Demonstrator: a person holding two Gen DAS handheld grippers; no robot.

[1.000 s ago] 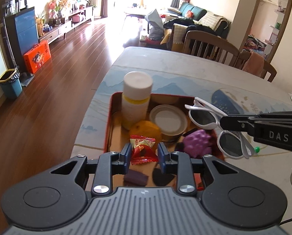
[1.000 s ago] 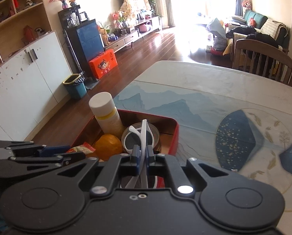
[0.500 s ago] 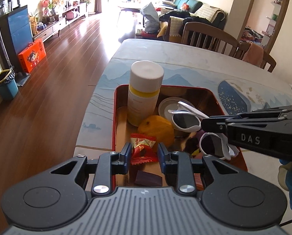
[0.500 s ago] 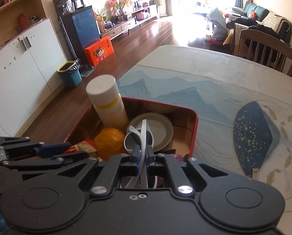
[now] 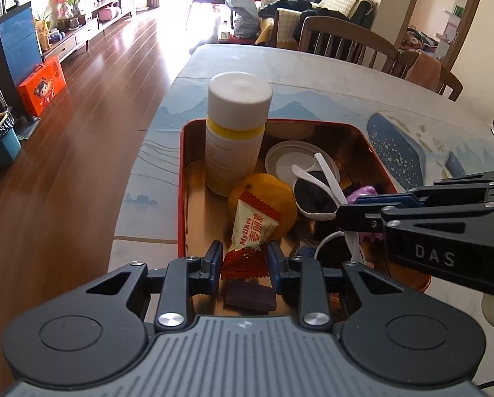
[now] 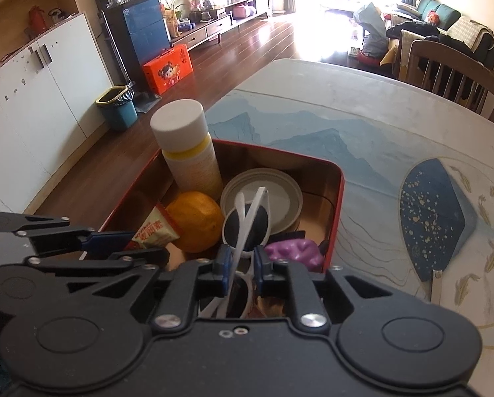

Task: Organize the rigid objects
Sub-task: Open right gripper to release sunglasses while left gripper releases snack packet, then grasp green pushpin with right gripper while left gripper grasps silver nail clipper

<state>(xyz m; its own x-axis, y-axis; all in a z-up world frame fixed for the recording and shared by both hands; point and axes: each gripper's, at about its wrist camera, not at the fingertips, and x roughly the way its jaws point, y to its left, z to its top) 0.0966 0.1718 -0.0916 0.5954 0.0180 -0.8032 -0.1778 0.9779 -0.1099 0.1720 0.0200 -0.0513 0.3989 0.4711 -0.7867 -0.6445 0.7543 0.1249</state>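
Note:
A red tin box (image 5: 181, 178) (image 6: 338, 198) on the table holds a white-capped yellow bottle (image 5: 235, 139) (image 6: 189, 149), an orange (image 5: 263, 198) (image 6: 195, 220), a round lid (image 5: 286, 162) (image 6: 280, 195) and a purple toy (image 6: 294, 249). My left gripper (image 5: 245, 258) is shut on a red candy packet (image 5: 251, 228) (image 6: 154, 228) over the box. My right gripper (image 6: 242, 264) (image 5: 342, 213) has its jaws slightly apart around white sunglasses (image 6: 247, 221) (image 5: 314, 192), which rest low in the box.
The patterned table (image 6: 395, 132) stretches ahead and right. Wooden chairs (image 5: 342, 43) stand at its far side. Wood floor (image 5: 65, 139) lies beyond the table's left edge. A dark purple block (image 5: 248, 296) lies in the box under the left gripper.
Both grippers moved forward and down over the box. The sunglasses went down into the box and the right jaws have parted a little. The candy packet now tilts up.

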